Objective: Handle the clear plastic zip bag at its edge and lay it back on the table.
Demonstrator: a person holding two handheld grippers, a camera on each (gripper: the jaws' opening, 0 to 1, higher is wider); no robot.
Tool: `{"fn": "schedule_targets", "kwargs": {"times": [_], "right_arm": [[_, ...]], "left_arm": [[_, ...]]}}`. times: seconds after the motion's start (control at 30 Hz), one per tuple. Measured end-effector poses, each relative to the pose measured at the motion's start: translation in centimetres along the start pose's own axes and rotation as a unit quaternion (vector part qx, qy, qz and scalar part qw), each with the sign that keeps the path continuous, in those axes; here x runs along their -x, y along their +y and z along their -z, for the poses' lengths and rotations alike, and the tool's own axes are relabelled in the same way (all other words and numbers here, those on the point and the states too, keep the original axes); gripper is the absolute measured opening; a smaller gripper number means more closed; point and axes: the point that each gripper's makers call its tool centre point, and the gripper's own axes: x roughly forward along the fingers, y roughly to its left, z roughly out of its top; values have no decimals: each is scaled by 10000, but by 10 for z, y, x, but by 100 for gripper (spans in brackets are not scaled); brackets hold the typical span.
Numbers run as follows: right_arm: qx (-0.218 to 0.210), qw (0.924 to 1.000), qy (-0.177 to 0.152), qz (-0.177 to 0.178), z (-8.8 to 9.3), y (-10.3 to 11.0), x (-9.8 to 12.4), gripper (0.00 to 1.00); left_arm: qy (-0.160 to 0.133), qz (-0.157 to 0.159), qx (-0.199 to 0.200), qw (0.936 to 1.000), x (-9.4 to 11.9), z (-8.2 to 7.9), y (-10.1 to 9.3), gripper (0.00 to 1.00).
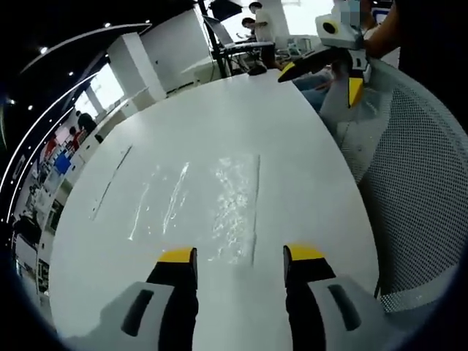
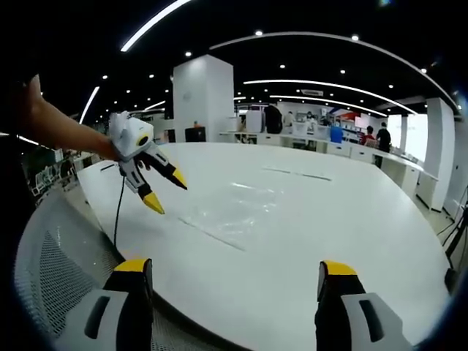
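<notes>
The white surface (image 1: 292, 175) is the biggest thing I see, a broad rounded top running away ahead of both pairs of jaws. In the right gripper view it (image 2: 329, 212) spreads across the middle, with its near edge curving just beyond my jaw tips. Beside it stands a chair with a white mesh back (image 1: 417, 190); in the left gripper view it sits off to the right of my jaws, and in the right gripper view the same mesh (image 2: 58, 263) lies low to the left of my left jaw.

The clear plastic zip bag (image 1: 197, 201) lies flat on the surface, straight ahead of the left gripper (image 1: 240, 254), its near edge just beyond and between the yellow jaw tips. Those jaws are spread wide with nothing between them. In the right gripper view the bag (image 2: 234, 208) lies further ahead, left of the midline between my jaws.

The right gripper (image 2: 238, 268) also has its jaws parted and empty, over the near edge of the surface. I see it in the left gripper view (image 1: 329, 69) far ahead and to the right, hovering above the surface, clear of the bag. The left gripper appears in the right gripper view (image 2: 162, 189) up to the left, a person's hand behind it, jaws apart above the surface just beside the bag.
</notes>
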Motion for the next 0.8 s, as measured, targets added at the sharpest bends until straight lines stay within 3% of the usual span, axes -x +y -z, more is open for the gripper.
{"fn": "schedule_targets", "kwargs": {"times": [0.6, 0.8], "right_arm": [[-26, 9999, 77, 71, 4, -4, 1, 89], [-51, 9999, 79, 92, 4, -5, 1, 87]], "left_arm": [[175, 301, 118, 9993, -20, 7, 6, 29], [302, 430, -68, 9986, -24, 9, -1, 24]]}}
